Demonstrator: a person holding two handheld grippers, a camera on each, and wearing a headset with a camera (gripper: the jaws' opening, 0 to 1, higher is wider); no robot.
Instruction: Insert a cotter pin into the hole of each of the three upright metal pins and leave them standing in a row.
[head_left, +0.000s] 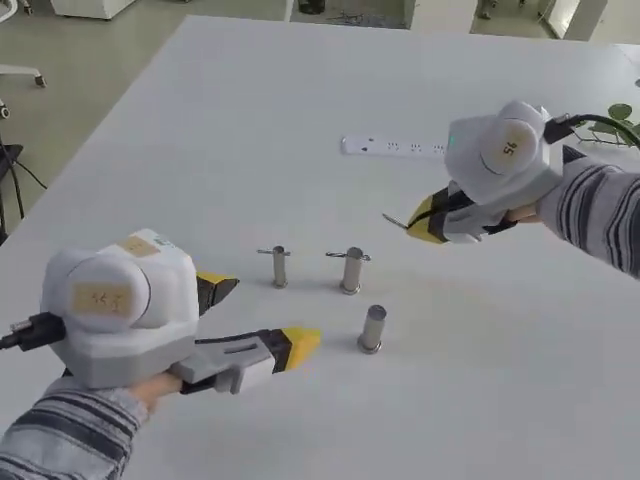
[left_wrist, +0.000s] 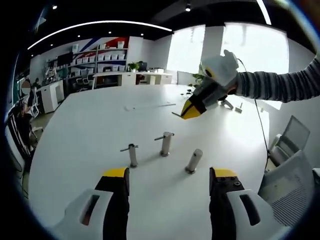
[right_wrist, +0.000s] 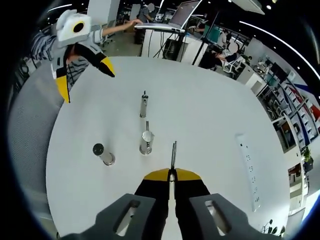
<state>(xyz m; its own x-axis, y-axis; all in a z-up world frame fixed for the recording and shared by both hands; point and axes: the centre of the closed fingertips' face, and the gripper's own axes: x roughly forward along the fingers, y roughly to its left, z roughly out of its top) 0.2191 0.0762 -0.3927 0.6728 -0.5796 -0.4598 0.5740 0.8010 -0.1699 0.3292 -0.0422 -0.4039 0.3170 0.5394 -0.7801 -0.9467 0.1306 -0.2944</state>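
The white counter (head_left: 300, 120) carries the work. The left tool (head_left: 265, 312) hangs released, jaws wide apart, near the bare metal pin (head_left: 372, 328). The right tool (head_left: 420, 222), raised beyond that pin, is clenched on a cotter pin (head_left: 395, 220). A power strip (head_left: 390, 147) lies well beyond. The nearer fitted pin (head_left: 351, 272) and farther fitted pin (head_left: 279, 268) stand just behind the bare one. The cotter pin looks light, thin and stiff, so it is likely to twist in the jaws. It is best pinched at its head, legs free. The bare pin may tip, so steady its lower shaft.
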